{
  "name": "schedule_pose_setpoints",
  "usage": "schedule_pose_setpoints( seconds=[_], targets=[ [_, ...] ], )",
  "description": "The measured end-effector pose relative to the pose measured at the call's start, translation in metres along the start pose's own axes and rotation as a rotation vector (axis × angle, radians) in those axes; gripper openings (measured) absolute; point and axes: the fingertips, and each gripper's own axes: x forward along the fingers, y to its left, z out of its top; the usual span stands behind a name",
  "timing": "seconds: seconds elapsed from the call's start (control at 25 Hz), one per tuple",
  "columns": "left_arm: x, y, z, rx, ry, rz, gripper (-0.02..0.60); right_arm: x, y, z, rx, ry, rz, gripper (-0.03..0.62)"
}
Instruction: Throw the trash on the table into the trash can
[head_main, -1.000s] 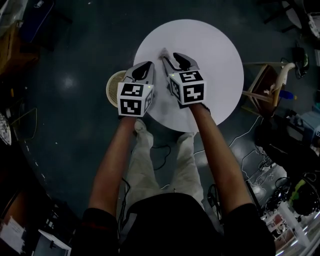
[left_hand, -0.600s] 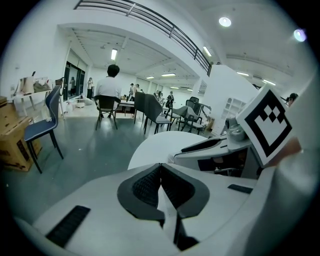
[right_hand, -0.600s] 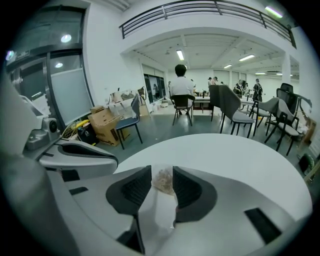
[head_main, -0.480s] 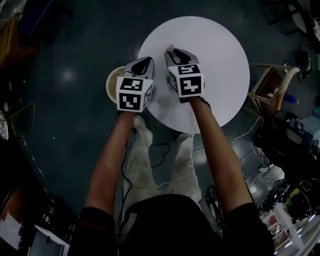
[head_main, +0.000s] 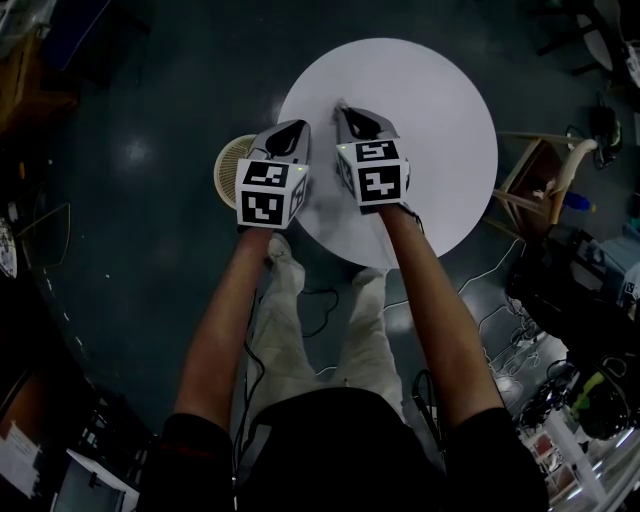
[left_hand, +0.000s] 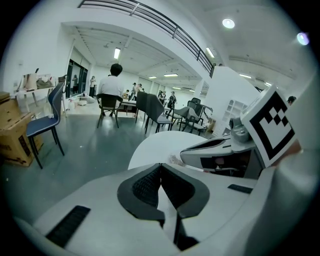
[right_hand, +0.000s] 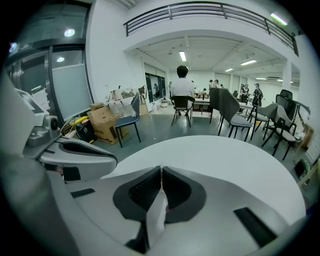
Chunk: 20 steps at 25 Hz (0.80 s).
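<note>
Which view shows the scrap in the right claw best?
Right gripper view: the white scrap sits pinched in the right claw, which has just closed on it. Left gripper view shows only a crumpled edge at that claw's tip. In the head view the claw hides it.

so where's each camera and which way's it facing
Head view: on the head, steeply down at the table; arms, legs, left tongs, right tongs show.
Left gripper view: on left tongs, facing along shut jaws over the table.
Right gripper view: on right tongs, same way; jaws just closed on a scrap.
All three share the table.
</note>
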Motion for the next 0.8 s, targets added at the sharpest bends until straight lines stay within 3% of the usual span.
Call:
schedule_pose_setpoints(
  seconds=[0.2,0.52,0.8],
  targets=[
    [-0.018,0.003,-0.001,-0.057,-0.013,0.02,0.015,-0.015,0.01,-0.003,0.017,-0.007,0.016,0.025],
    [-0.053,-0.008,-0.008,-0.055,-0.009,0.038,0.015,-0.051,0.036,-0.01,0.002,-0.014,0.059,0.025],
    [-0.089,-0.01,-0.023,-0.097,-0.009,0.032,0.015,-0.067,0.07,-0.02,0.02,-0.006,0.096,0.025]
  ],
)
